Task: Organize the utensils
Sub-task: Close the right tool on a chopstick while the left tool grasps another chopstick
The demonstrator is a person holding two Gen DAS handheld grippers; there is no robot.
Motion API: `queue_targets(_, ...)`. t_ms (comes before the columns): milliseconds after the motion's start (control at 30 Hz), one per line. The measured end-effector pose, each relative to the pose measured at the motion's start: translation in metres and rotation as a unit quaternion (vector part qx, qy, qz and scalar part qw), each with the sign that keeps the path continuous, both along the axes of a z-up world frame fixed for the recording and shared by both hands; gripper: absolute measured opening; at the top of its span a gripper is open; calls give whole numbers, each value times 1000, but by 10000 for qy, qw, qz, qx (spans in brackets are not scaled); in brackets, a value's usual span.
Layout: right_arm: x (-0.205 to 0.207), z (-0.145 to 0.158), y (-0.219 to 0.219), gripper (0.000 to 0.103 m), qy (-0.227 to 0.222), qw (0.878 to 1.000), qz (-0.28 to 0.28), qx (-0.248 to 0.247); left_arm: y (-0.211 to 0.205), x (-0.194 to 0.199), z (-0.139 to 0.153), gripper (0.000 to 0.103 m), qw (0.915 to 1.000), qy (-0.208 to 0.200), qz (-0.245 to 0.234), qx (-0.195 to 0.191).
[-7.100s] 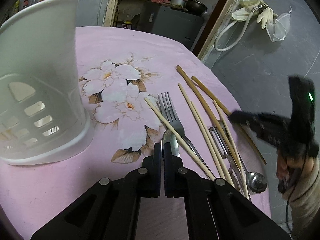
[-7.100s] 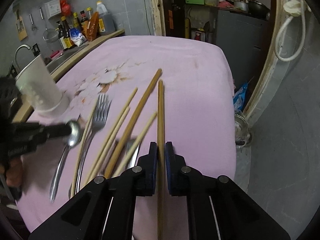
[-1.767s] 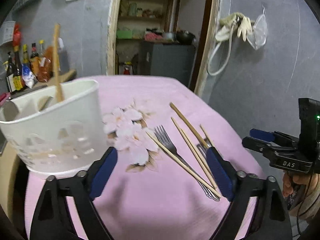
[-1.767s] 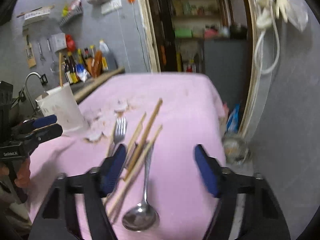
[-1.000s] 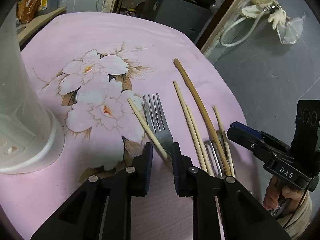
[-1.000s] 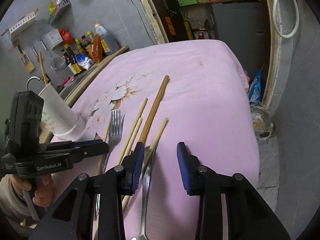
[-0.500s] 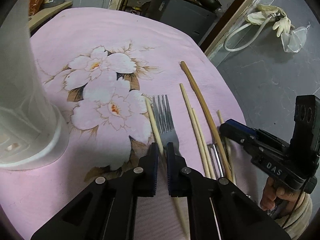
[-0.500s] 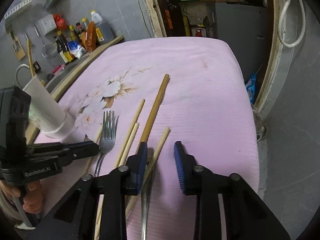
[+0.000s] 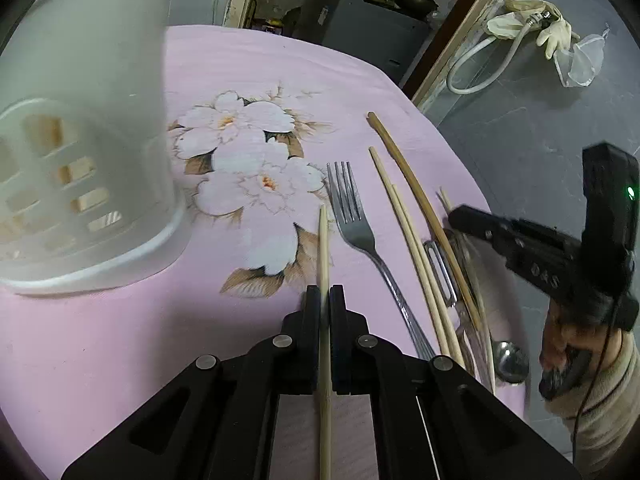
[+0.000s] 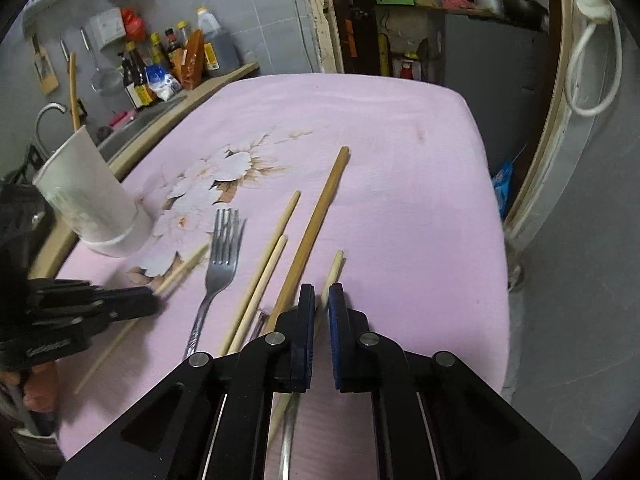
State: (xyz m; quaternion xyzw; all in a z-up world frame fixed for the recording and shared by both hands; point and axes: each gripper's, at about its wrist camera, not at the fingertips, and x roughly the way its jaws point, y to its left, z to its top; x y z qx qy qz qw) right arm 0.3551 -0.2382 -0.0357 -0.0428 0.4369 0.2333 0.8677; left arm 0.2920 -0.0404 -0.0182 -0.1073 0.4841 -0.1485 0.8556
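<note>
My left gripper (image 9: 325,294) is shut on a pale chopstick (image 9: 323,248) that points forward over the pink cloth. The white perforated utensil holder (image 9: 84,152) stands to its left, close by. A fork (image 9: 354,216), several chopsticks (image 9: 416,208) and a spoon (image 9: 510,356) lie to the right. My right gripper (image 10: 319,296) is nearly closed around a pale chopstick (image 10: 334,270), with a narrow gap still showing between the jaws. The fork (image 10: 222,248) and holder (image 10: 90,200) show to its left.
The table's pink floral cloth (image 10: 400,184) drops off at the right edge to a grey floor. A counter with sauce bottles (image 10: 168,68) and a sink lies behind the holder. A hose and gloves (image 9: 532,28) hang on the wall.
My left gripper has closed on the pale chopstick and turned it to point straight ahead. My right gripper has narrowed around another chopstick at the right of the pile.
</note>
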Motion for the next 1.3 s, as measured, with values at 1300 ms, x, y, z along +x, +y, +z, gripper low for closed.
queue_targets(1300, 19, -5, -11, 6, 731, 9945, -734, 149, 1, -4, -5, 2, 9985, 123, -505, 187)
